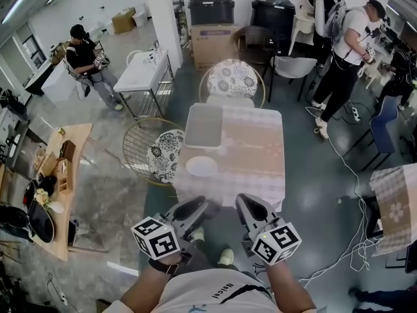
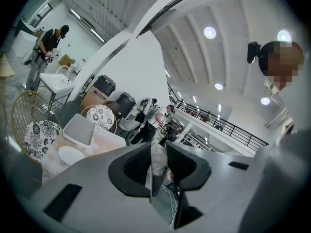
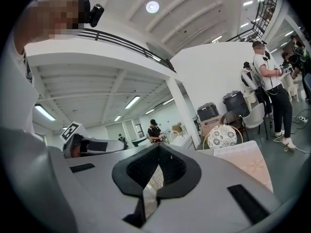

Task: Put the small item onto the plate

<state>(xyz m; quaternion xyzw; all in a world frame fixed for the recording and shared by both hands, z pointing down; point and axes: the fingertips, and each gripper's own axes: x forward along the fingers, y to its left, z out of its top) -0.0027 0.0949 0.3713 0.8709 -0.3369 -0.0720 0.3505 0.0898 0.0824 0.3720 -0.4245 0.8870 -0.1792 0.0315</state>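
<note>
A white plate (image 1: 201, 166) lies on the near left part of a table with a pink cloth (image 1: 254, 155), just in front of a grey tray (image 1: 204, 125). Both grippers hover short of the table's near edge, over the person's lap. In the left gripper view, my left gripper (image 2: 158, 152) is shut on a small pale item (image 2: 158, 161) wedged between its pads. The plate (image 2: 71, 155) and tray (image 2: 80, 128) show far off at its lower left. My right gripper (image 3: 158, 152) is shut, with nothing in it. In the head view, the left gripper (image 1: 203, 204) and right gripper (image 1: 244, 201) sit side by side.
Two wire chairs with floral cushions stand by the table, one behind it (image 1: 231, 78) and one to its left (image 1: 163, 154). People stand at the back right (image 1: 345, 51), and one sits at the back left (image 1: 85, 57). Cables (image 1: 355, 175) run over the floor on the right.
</note>
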